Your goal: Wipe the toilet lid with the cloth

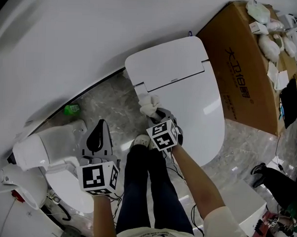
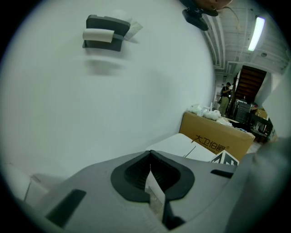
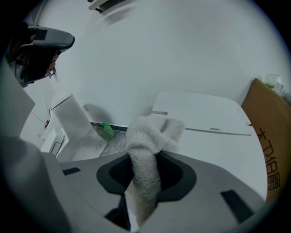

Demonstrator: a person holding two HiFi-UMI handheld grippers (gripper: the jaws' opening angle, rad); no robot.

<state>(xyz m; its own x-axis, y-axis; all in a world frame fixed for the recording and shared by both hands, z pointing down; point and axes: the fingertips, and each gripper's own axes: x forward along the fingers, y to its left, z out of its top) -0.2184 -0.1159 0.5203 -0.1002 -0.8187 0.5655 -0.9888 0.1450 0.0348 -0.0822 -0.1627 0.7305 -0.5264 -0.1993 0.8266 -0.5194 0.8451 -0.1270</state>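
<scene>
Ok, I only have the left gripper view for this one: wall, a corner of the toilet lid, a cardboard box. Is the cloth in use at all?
Observer: Yes. The right gripper is shut on the cloth, a white towel bunched past its jaws.
Operator: Where is it against the lid?
Observer: In the head view the cloth is at the left edge of the toilet lid, near the hinge end. I cannot tell whether it touches.
Operator: And what is under my left gripper?
Observer: The left gripper is off to the side, above the marble floor, next to a second white fixture. A small green bottle lies by the wall beyond it.
</scene>
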